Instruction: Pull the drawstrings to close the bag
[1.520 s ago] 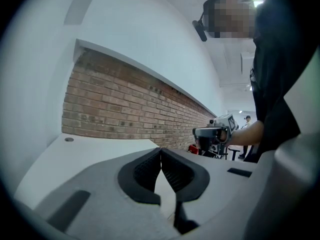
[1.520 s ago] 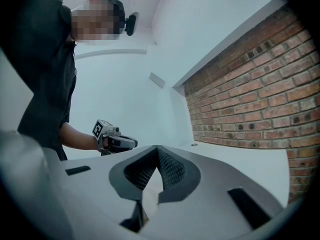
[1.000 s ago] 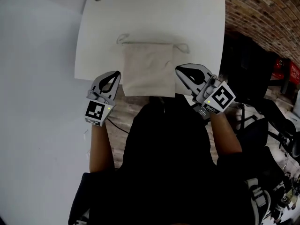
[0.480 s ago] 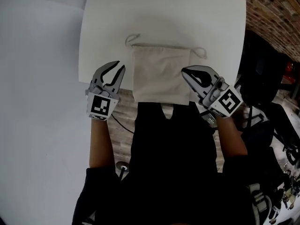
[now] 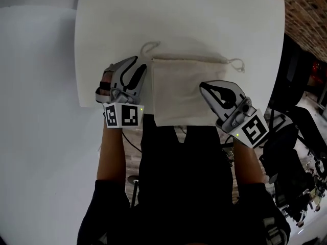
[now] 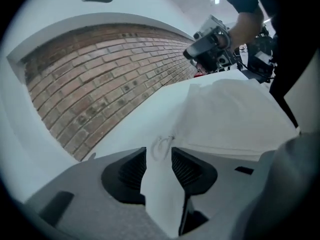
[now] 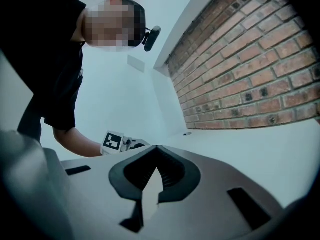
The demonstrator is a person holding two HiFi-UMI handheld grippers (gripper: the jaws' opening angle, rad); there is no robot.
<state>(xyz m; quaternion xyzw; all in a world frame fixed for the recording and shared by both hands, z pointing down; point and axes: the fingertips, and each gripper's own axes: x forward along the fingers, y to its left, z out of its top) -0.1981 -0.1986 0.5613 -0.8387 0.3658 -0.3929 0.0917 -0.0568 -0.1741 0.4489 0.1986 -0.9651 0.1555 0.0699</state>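
Note:
A beige drawstring bag (image 5: 179, 88) lies flat on the white table (image 5: 204, 19), its mouth at the far side. One cord loop (image 5: 147, 47) sticks out at the mouth's left end, another cord loop (image 5: 236, 64) at the right end. My left gripper (image 5: 132, 64) sits beside the bag's left edge; its jaws have just been opening and nothing is between them. In the left gripper view the left cord loop (image 6: 162, 145) lies just ahead of the left gripper (image 6: 159, 153), with the bag (image 6: 235, 116) to the right. My right gripper (image 5: 203, 86) is shut and empty over the bag's near right part.
The table's near edge (image 5: 112, 105) runs just behind both grippers. A brick wall (image 5: 309, 6) and dark equipment (image 5: 296, 137) stand to the right. The right gripper view shows its shut right gripper (image 7: 156, 149), the left gripper's marker cube (image 7: 113, 142) and the brick wall (image 7: 250, 69).
Both grippers moved forward over the table toward the bag. The left one rolled, came alongside the bag's left edge and opened its jaws. The right one stayed shut.

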